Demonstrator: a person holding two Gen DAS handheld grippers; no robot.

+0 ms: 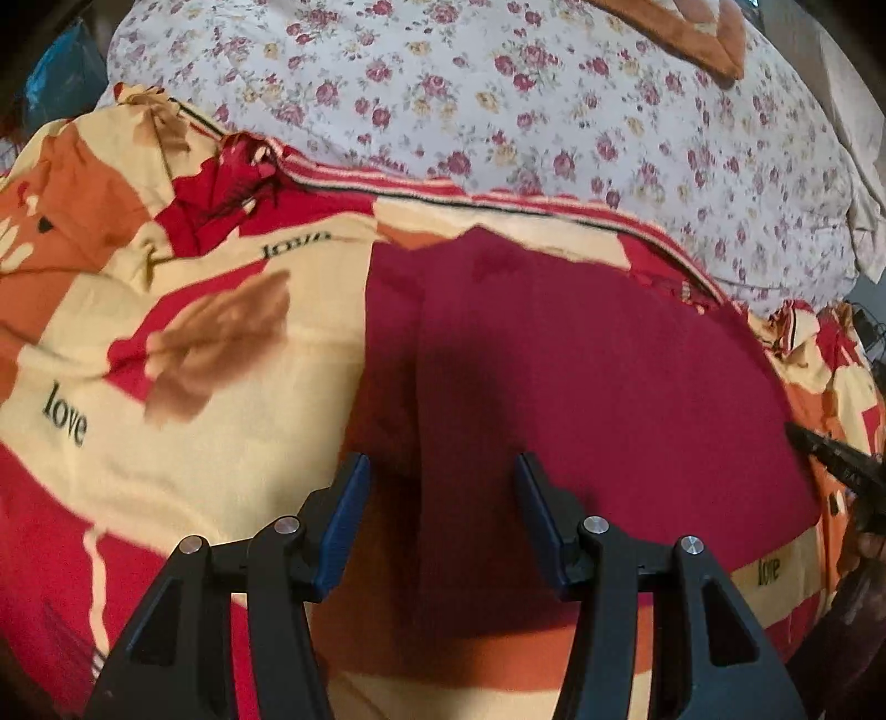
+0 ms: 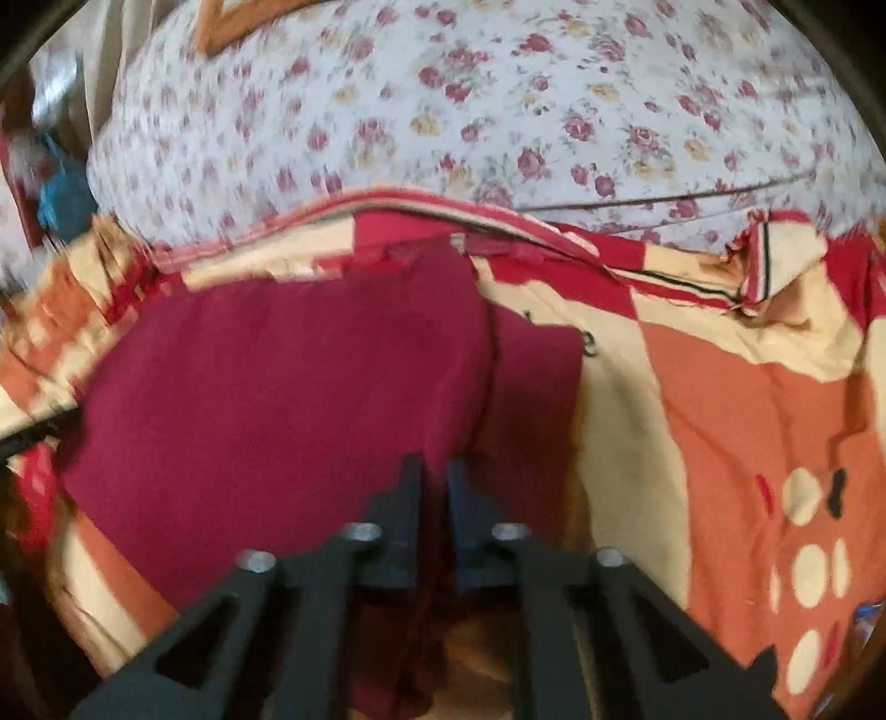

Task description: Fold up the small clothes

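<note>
the dark red garment (image 1: 581,387) lies spread flat on a red, orange and cream bedcover printed with "love" (image 1: 166,343), filling the centre and right of the left wrist view. its left edge runs nearly straight down the middle of that frame, its far edge sits just short of the bedcover's striped hem, and a lengthwise fold line shows a little in from the left edge. to the left of the garment the bedcover is open, with rumpled folds toward the upper left. beyond the hem, across the top of both views, lies a white sheet with small red flowers (image 1: 498,111); an orange cloth corner (image 1: 709,39) shows at the top right.

the left gripper (image 1: 442,471) hangs over the garment's left edge with its blue pads (image 1: 346,520) parted and nothing between them. whether the tips touch the cloth cannot be told.

in the right wrist view the garment (image 2: 277,399) fills the centre left, its right edge near mid-frame with open bedcover to the right. the right gripper (image 2: 434,471) is clenched, fingers almost together, at the garment's near right edge; dark red cloth shows in the narrow gap, so it seems pinched, though blur leaves that unsure. its dark tip also pokes into the left wrist view at the right rim.
</note>
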